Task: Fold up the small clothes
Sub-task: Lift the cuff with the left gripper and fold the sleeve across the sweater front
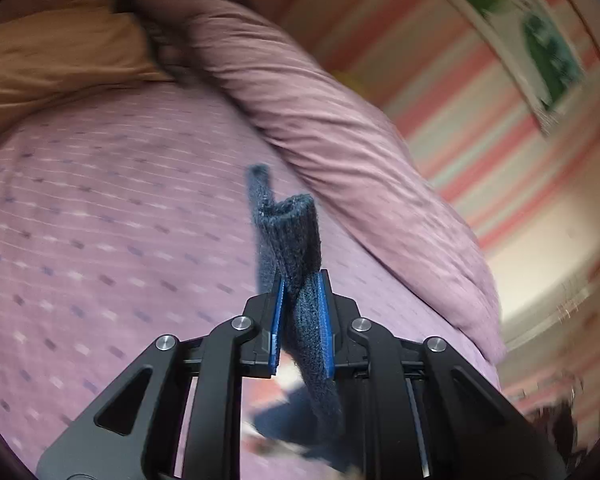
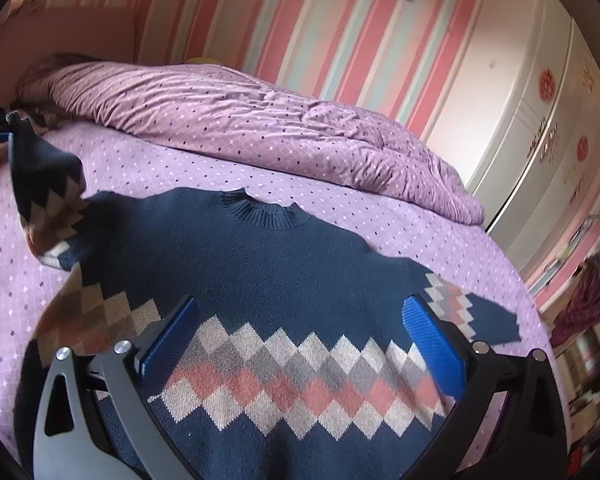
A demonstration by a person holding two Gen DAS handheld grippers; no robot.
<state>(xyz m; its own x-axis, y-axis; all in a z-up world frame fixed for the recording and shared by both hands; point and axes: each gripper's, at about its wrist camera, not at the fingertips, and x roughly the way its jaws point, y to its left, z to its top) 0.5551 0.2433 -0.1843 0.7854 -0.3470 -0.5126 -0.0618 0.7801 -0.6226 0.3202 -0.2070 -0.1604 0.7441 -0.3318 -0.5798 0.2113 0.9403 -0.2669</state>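
A small navy sweater [image 2: 260,264] with a band of pink, grey and cream diamonds lies flat on the purple bed sheet [image 2: 172,168], collar away from me. My left gripper [image 1: 300,280] is shut on the navy cuff of the sweater's left sleeve [image 1: 288,236]. In the right wrist view that sleeve [image 2: 44,184] is lifted above the bed at the far left, with the left gripper [image 2: 8,128] holding its tip. My right gripper [image 2: 300,312] is open and empty, hovering over the sweater's lower body. The right sleeve [image 2: 472,312] lies flat.
A rumpled purple duvet [image 2: 260,120] runs along the far side of the bed. A tan pillow [image 1: 60,64] lies at the head. A striped wall [image 2: 300,20] and a white wardrobe [image 2: 520,100] stand beyond the bed.
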